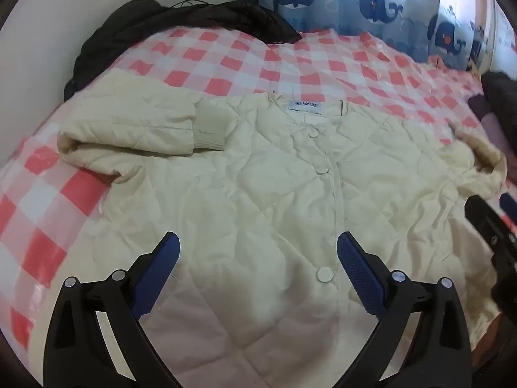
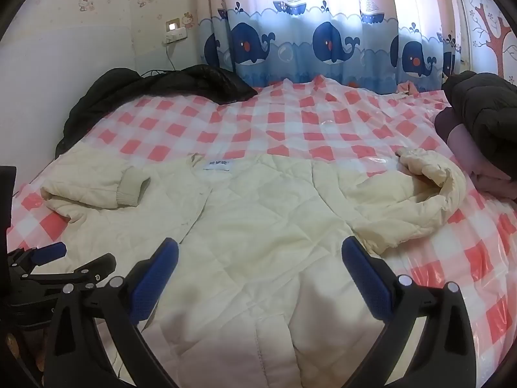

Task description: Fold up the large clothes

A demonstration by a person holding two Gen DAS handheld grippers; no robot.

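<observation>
A cream quilted padded jacket [image 1: 274,194] lies spread front-up across the near half of a bed covered by a glossy pink-and-white checked sheet [image 1: 226,64]. Its round cream buttons [image 1: 324,274] run down the middle, and a white neck label [image 1: 303,106] shows at the collar. One sleeve, with a ribbed beige cuff [image 1: 210,129], is folded inward so the cuff rests on the chest; in the right wrist view the other sleeve [image 2: 429,194] curls in a loop on the sheet beside the jacket body.

The left claw [image 1: 257,245] hovers above the lower front of the jacket, its blue-padded fingers [image 1: 161,268] spread wide with nothing between them. The right claw [image 2: 258,252] is likewise wide and empty over the jacket's lower part; it appears clear of the fabric, though the fisheye makes that hard to judge. Each claw shows at the edge of the other's view.

A black crumpled garment [image 1: 161,26] lies at the far corner of the bed against the wall. A dark puffy coat [image 2: 484,110] sits on a folded mauve cloth [image 2: 468,148] at the bed's other side. Whale-patterned blue curtains [image 2: 323,42] hang behind the bed
</observation>
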